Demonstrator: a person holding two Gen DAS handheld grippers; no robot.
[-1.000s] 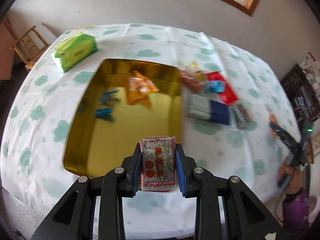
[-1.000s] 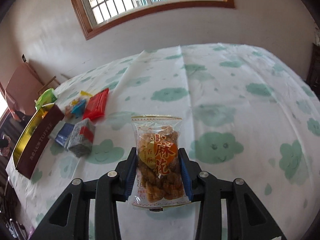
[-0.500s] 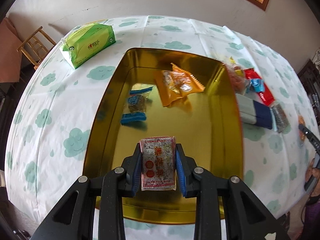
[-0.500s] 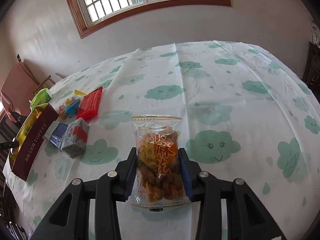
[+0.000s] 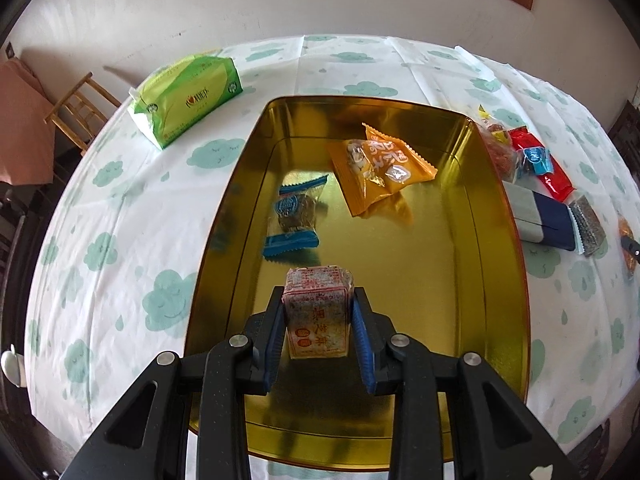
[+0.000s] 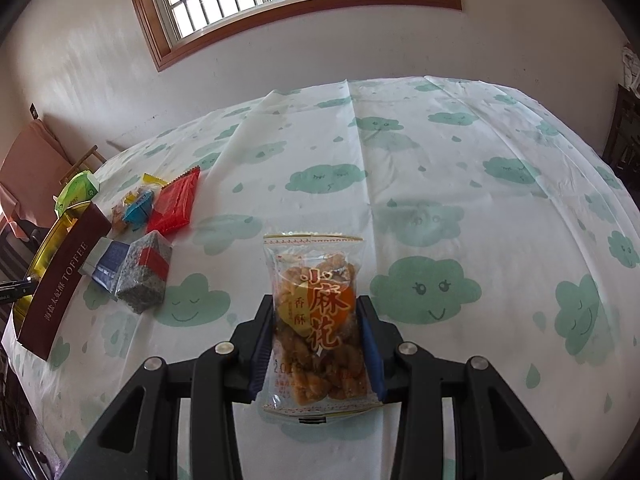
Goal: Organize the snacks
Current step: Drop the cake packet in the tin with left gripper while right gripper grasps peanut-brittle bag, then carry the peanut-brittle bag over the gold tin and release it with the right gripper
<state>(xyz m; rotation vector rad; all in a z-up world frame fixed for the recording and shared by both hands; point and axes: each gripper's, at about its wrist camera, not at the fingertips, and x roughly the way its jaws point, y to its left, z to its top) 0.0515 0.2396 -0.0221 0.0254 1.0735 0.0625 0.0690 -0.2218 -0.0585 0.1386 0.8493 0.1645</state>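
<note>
My left gripper (image 5: 318,300) hangs low over the near half of the gold tin (image 5: 440,300). Its jaws are opening slightly, and a grey speckled packet with red print (image 5: 318,320) still sits between the blue pads, its top tipped forward. Further in, the tin holds an orange packet (image 5: 380,164) and a blue-wrapped biscuit (image 5: 294,216). My right gripper (image 6: 316,300) is shut on a clear packet of fried dough twists (image 6: 316,272), held above the cloud-print tablecloth (image 6: 440,160). In the right wrist view the tin (image 6: 60,288) shows its maroon side at the far left.
Several loose snacks lie right of the tin: a red packet (image 5: 540,164), a grey-and-navy box (image 5: 540,216) and a grey speckled packet (image 6: 144,276). A green tissue pack (image 5: 188,96) sits at the back left. A wooden chair (image 5: 80,108) stands past the table edge.
The left gripper came in over the tin and sank toward its floor; the grey packet's top has tipped forward between the pads. The right gripper and its packet have kept still.
</note>
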